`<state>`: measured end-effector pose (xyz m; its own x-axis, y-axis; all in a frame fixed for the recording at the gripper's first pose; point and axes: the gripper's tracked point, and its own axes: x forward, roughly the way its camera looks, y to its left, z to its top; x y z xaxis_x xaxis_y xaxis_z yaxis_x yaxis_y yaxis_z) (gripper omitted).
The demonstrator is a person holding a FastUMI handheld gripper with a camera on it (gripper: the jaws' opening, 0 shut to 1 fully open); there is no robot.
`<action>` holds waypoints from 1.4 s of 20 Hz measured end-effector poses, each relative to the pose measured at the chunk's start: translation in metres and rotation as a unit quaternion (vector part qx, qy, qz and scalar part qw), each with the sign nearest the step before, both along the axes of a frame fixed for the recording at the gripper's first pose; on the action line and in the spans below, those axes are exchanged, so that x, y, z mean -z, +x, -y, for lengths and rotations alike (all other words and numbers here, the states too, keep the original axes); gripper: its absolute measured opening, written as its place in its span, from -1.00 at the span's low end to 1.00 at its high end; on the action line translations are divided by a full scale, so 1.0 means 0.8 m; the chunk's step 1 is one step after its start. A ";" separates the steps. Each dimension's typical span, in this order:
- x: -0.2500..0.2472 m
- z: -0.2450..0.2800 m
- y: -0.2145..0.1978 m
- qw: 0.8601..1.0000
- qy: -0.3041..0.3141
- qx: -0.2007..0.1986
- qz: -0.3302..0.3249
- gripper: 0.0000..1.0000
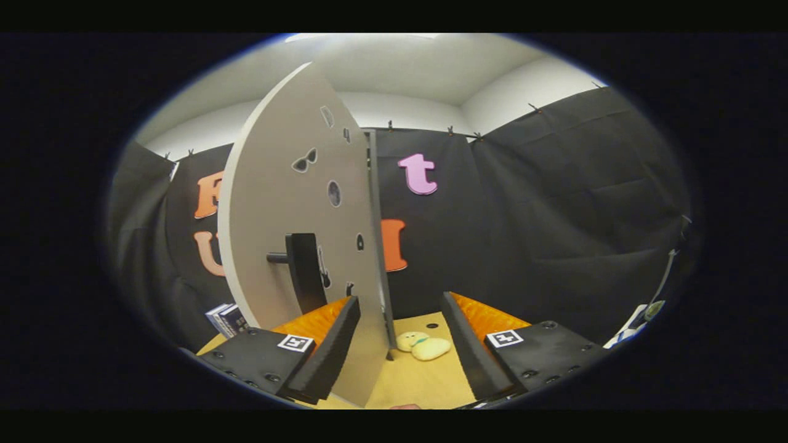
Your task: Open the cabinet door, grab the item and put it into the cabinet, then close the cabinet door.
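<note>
gripper (400,344) with its two fingers spread wide, holding nothing. the tall grey cabinet door (289,203), decorated with small stickers and fitted with a black bar handle (305,271), stands swung out; its lower free edge passes between the fingers, close to the left one. item: a small pale yellow plush toy (425,346) lying on the light wooden tabletop (425,384), just beyond the fingers and beside the door's edge, long axis running crosswise. bare tabletop lies between door edge and right finger. small dark boxes (226,319) sit beyond the left finger.
</note>
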<state>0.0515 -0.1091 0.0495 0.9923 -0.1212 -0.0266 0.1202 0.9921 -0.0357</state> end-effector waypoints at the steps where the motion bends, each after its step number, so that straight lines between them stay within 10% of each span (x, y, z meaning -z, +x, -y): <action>1: 0.000 -0.014 0.007 1.000 -0.001 -0.014 -0.001 0.74; 23: 0.058 -0.232 0.095 0.977 -0.012 -0.206 -0.054 0.77; 28: 0.056 -0.245 0.127 0.979 0.005 -0.199 -0.038 0.77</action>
<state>0.1535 0.0869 0.0044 0.9560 0.2753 -0.1017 -0.2786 0.9602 -0.0199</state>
